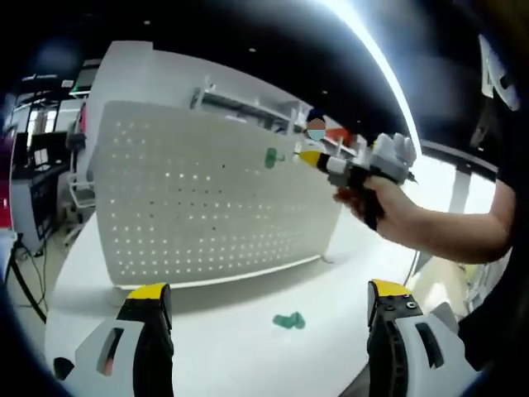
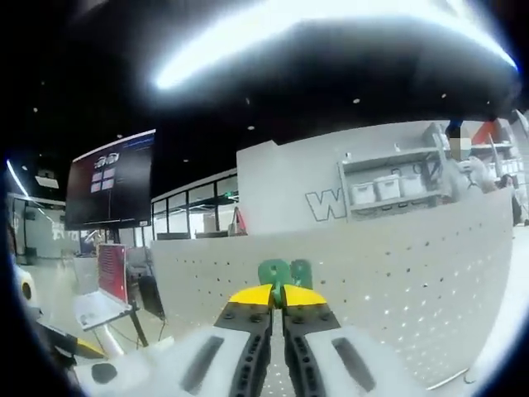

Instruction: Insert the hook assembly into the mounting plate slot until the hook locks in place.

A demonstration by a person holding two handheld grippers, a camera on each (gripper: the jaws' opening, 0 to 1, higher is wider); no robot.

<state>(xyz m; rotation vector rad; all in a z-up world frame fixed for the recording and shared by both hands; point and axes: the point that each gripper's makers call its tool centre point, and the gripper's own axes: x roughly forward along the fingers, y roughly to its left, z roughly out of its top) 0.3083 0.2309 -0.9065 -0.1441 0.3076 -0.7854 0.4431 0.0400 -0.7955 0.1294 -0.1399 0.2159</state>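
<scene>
A white perforated mounting plate stands upright on the white table. My right gripper, held by a person's hand, comes in from the right and presses a green hook against the plate's upper right area. In the right gripper view the jaws are shut on that green hook, right at the plate. My left gripper is open low in front of the plate, with nothing between its yellow-tipped fingers. A second green hook lies on the table between them.
Behind the plate are a white wall with shelving, a dark screen and desks. The table edge runs at the left. A person's forearm reaches across the right side.
</scene>
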